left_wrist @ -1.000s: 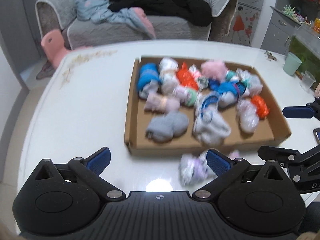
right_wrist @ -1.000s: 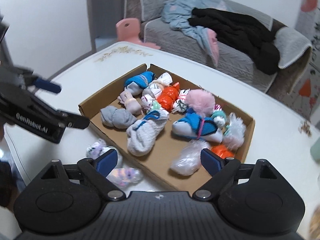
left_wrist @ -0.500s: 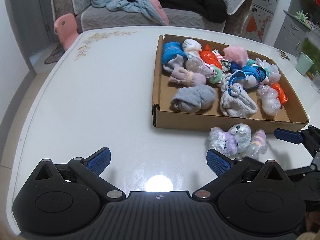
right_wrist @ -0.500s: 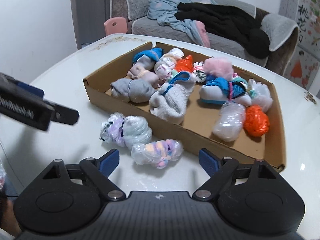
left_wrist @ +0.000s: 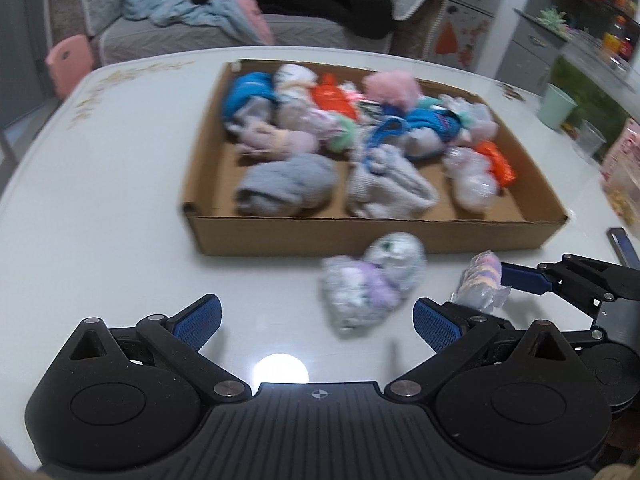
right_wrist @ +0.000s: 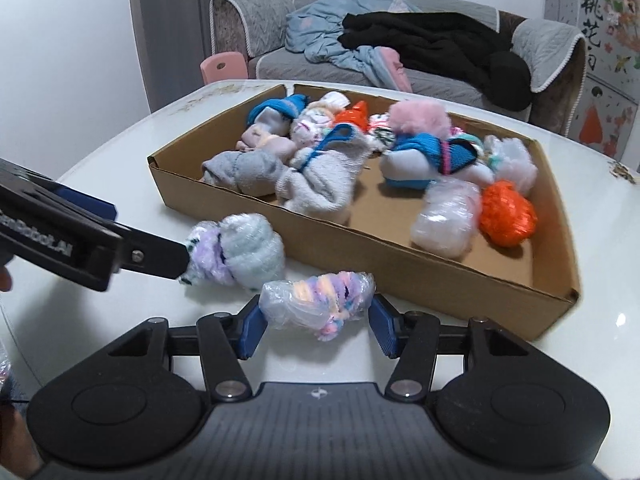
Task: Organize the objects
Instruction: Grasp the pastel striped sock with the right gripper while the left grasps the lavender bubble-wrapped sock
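A shallow cardboard tray (left_wrist: pixel 360 236) (right_wrist: pixel 400 264) on the white table holds several rolled socks. Two plastic-wrapped bundles lie on the table in front of it. A pastel striped bundle (right_wrist: pixel 316 300) (left_wrist: pixel 482 276) sits between the blue pads of my right gripper (right_wrist: pixel 316 328) (left_wrist: pixel 484 292). Its jaws are closing and both pads touch the bundle's ends. A purple-and-white bundle (left_wrist: pixel 372 284) (right_wrist: pixel 240 248) lies just ahead of my left gripper (left_wrist: pixel 316 322) (right_wrist: pixel 132 236), toward its right finger. That gripper is open, with only bare table between its pads.
A mint cup (left_wrist: pixel 556 106), a clear cup (left_wrist: pixel 588 140) and a phone (left_wrist: pixel 622 244) stand near the table's right edge. Beyond the table are a grey sofa (right_wrist: pixel 400 40) piled with clothes and a pink stool (left_wrist: pixel 66 60).
Both grippers have sunk toward the table. The right jaws have narrowed from wide open onto the pastel bundle. The left gripper stays open and is nearer the purple-and-white bundle.
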`<act>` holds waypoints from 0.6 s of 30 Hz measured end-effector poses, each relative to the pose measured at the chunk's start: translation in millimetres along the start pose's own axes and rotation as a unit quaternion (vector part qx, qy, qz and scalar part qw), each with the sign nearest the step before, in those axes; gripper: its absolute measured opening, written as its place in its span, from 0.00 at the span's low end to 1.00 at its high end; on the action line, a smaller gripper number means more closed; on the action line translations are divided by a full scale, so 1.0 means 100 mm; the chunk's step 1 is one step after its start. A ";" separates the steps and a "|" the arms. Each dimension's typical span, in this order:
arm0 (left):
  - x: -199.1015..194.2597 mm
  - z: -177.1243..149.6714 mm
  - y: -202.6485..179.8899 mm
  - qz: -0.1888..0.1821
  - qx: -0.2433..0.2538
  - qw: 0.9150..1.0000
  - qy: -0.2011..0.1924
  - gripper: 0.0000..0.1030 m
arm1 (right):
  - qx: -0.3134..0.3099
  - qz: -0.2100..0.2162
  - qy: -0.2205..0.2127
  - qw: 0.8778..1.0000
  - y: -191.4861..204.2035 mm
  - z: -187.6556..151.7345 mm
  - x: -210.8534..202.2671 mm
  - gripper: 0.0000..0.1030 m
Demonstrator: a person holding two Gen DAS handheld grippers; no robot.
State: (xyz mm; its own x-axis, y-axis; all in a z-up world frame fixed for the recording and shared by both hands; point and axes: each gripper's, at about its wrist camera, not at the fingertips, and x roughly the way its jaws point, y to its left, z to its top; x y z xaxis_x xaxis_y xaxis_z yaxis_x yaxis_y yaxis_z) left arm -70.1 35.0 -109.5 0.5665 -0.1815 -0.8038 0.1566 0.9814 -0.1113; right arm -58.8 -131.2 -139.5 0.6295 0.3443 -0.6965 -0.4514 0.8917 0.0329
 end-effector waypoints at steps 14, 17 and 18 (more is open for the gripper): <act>0.36 -0.01 -0.29 -0.015 0.069 0.997 -0.016 0.94 | -0.001 0.008 0.004 1.000 -0.24 -0.15 -0.08 0.52; 0.35 -0.02 -0.32 -0.021 0.079 0.996 -0.024 0.90 | -0.001 0.010 0.001 1.000 -0.25 -0.15 -0.09 0.50; 0.35 -0.02 -0.33 -0.020 0.085 0.996 -0.026 0.85 | -0.001 0.010 0.000 1.000 -0.26 -0.16 -0.09 0.50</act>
State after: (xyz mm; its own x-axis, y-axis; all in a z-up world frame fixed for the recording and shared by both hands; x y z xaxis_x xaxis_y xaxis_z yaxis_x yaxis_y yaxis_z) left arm -57.0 -3.8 -135.0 0.5975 -0.2267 -0.7691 0.3115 0.9495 -0.0379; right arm -63.1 -162.0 -145.0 0.6207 0.3618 -0.6956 -0.4643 0.8845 0.0457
